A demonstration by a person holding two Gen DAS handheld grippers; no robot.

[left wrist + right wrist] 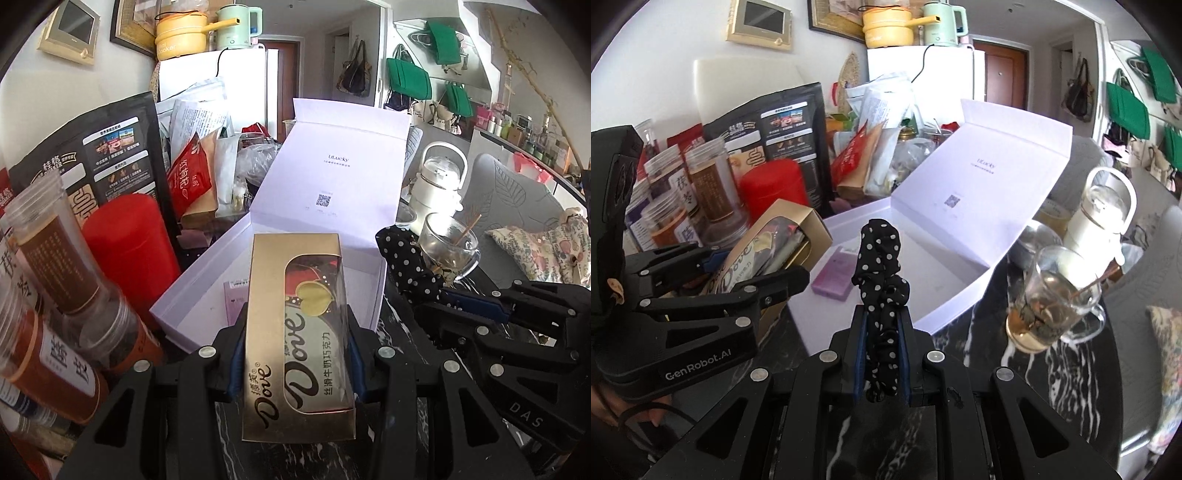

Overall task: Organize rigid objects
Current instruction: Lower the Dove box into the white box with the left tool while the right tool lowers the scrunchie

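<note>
Left wrist: glossy gold rectangular chocolate box (295, 332)

Small print under the QR code on the white box lid (332, 162) is unreadable; the amber-capped jar (48, 369) is cut off at lower left.

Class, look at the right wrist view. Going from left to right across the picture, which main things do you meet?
Left gripper holding the gold Dove box → pink card in the white box → polka-dot scrunchie in the right gripper → glass mug → white bottle.
</note>
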